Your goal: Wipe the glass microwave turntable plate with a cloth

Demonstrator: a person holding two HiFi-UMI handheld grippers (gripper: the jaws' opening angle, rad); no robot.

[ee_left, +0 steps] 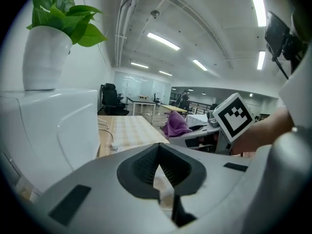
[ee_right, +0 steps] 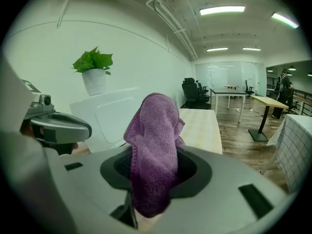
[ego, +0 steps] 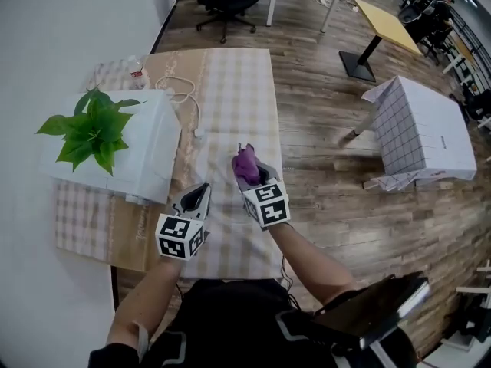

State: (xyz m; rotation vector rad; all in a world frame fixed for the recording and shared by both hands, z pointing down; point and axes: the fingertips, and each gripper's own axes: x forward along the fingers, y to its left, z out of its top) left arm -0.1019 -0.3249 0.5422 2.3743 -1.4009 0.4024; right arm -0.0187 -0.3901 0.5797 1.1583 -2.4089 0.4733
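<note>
Head view: person stands at a table (ego: 238,90) with a checked cover. The left hand-held gripper (ego: 201,191) is low over the near edge of the table, jaws together and empty. The right hand-held gripper (ego: 256,178) is just beside it, a bit further out, clamped on a purple cloth (ego: 245,165) that bunches up above the jaw tips. A white microwave (ego: 146,156) sits on the table's left side with a green plant (ego: 88,133) on top. A white cable (ego: 189,102) runs over the table behind the microwave, and a bottle (ego: 138,72) is at the far left corner. On the wood floor to the right is a white grid-patterned covered box (ego: 426,125). Left gripper view: jaw tips meet, nothing between them, only table cover seen through the gap below. The microwave is close on the left with the plant in a white pot (ee_left: 44,57); the cloth and the right gripper's marker cube (ee_left: 235,116) are to the right. Right gripper view: the cloth is pinched between the jaws, sticks up and drapes forward over the gripper body. The left gripper shows at the left edge, microwave and plant behind it, table running ahead.
</note>
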